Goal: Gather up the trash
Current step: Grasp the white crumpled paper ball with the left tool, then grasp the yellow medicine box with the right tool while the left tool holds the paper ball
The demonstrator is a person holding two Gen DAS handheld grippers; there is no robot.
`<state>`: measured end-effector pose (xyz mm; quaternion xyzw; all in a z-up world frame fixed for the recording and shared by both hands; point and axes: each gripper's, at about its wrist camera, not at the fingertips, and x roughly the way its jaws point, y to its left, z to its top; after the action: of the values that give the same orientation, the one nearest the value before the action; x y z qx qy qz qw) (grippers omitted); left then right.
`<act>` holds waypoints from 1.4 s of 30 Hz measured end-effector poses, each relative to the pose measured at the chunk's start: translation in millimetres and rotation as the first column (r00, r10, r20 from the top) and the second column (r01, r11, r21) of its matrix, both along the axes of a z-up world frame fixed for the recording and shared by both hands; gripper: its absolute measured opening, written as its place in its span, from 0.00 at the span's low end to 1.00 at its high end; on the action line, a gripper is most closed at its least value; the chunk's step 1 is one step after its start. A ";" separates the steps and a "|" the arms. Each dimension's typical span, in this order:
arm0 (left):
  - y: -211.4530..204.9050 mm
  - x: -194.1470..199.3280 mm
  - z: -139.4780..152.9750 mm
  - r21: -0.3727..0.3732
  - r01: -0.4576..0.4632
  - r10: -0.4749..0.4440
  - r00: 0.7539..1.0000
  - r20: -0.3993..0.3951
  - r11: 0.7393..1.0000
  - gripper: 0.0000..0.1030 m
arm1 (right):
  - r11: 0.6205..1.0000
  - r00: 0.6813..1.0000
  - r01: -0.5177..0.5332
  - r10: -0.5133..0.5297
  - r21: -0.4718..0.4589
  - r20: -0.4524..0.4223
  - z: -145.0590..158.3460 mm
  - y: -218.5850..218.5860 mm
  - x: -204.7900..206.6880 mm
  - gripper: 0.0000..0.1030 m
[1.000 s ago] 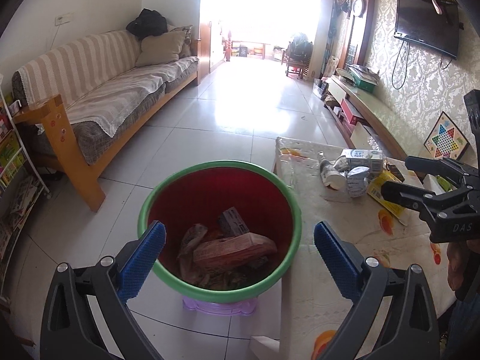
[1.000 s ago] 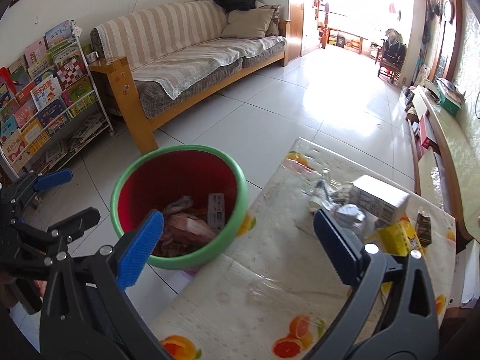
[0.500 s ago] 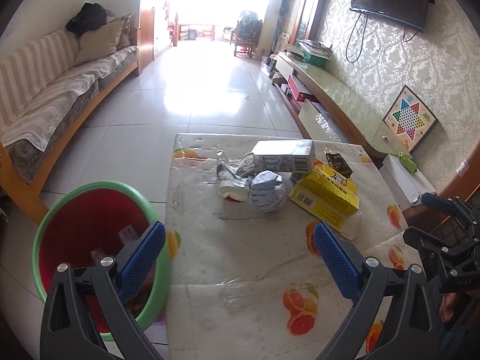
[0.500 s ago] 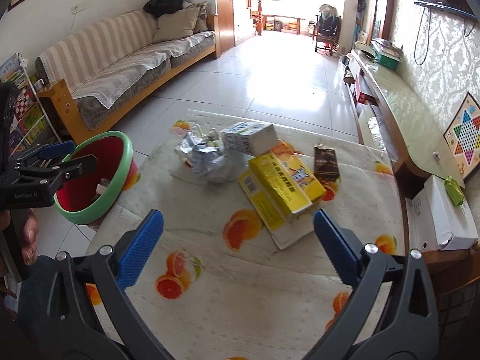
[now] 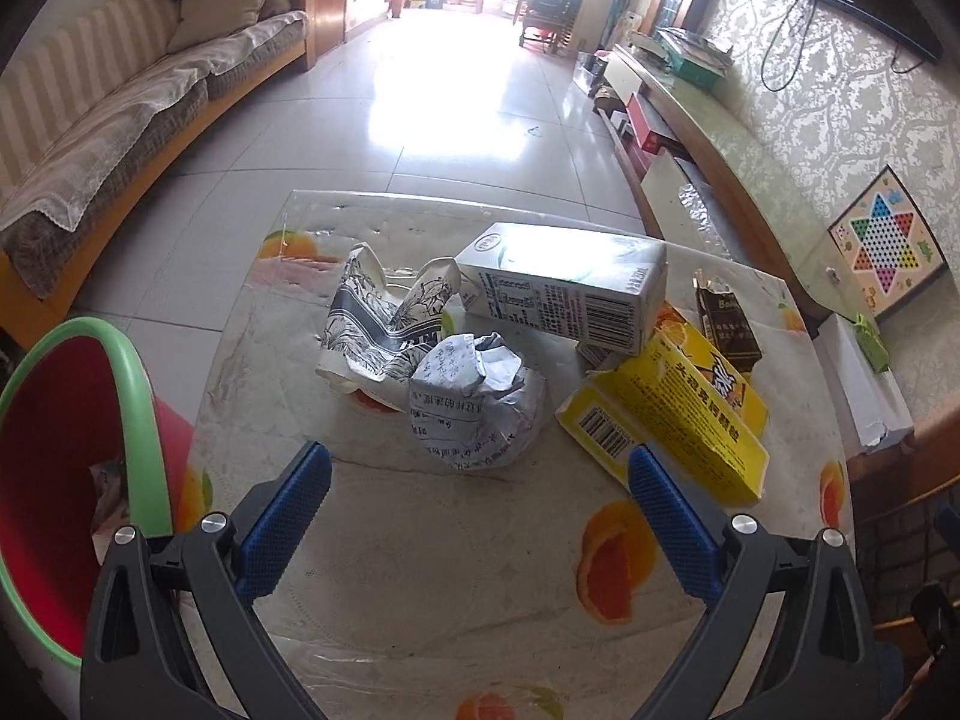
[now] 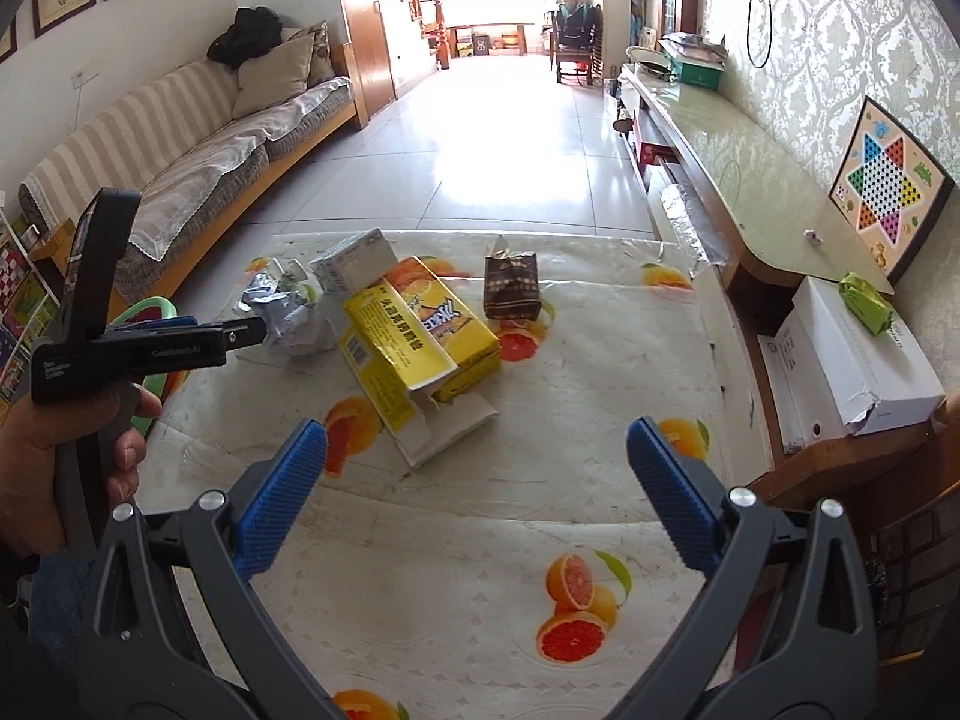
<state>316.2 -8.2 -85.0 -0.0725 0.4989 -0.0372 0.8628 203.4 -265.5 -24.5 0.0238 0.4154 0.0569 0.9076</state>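
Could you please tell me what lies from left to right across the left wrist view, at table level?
Red bin with green rim → crushed patterned paper cup → crumpled paper ball → yellow box → small brown carton. The white milk carton overlaps several of these, so I leave it out.

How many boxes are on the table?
3. The white carton lies at the back, the yellow box in front of it, and the brown box on the right. Smaller ones may hide underneath.
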 end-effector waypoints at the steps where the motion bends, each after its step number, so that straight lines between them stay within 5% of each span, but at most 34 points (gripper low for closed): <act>1: -0.1 4.9 -3.9 -0.007 -0.027 0.027 1.000 -0.011 1.000 0.92 | 1.000 1.000 0.005 -0.005 0.001 -0.006 -2.5 -3.9 0.2 0.96; 14: -0.7 44.1 -42.5 -0.026 -0.286 0.281 0.953 -0.114 0.958 0.84 | 0.999 0.999 0.028 -0.026 0.030 -0.046 -26.9 -30.2 2.2 0.96; 17: 0.6 46.1 -48.3 -0.030 -0.305 0.299 0.946 -0.129 0.952 0.71 | 0.999 0.998 0.028 -0.026 0.037 -0.052 -30.6 -31.5 1.9 0.96; 19: -0.7 45.4 -48.6 -0.037 -0.299 0.292 0.948 -0.128 0.954 0.56 | 0.999 0.998 0.028 -0.026 0.041 -0.057 -33.3 -32.0 2.1 0.96; 23: -4.0 39.5 -41.9 -0.039 -0.271 0.265 0.957 -0.116 0.962 0.45 | 0.999 0.998 0.025 -0.022 0.047 -0.060 -37.5 -30.1 4.0 0.96; 35: 9.0 -11.0 -6.9 -0.045 -0.142 0.140 0.990 -0.031 0.989 0.43 | 0.996 0.996 -0.085 0.084 0.013 0.007 -22.5 13.7 42.9 0.96; 42: 27.3 -47.9 19.6 -0.014 -0.057 0.058 0.997 0.041 0.998 0.43 | 0.966 0.971 -0.230 0.236 -0.118 0.044 -24.6 66.1 72.5 0.96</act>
<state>268.4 19.1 -65.4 -0.0914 0.4784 -0.0169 0.8732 275.9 -199.4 -49.0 -0.0778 0.3916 0.1403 0.9060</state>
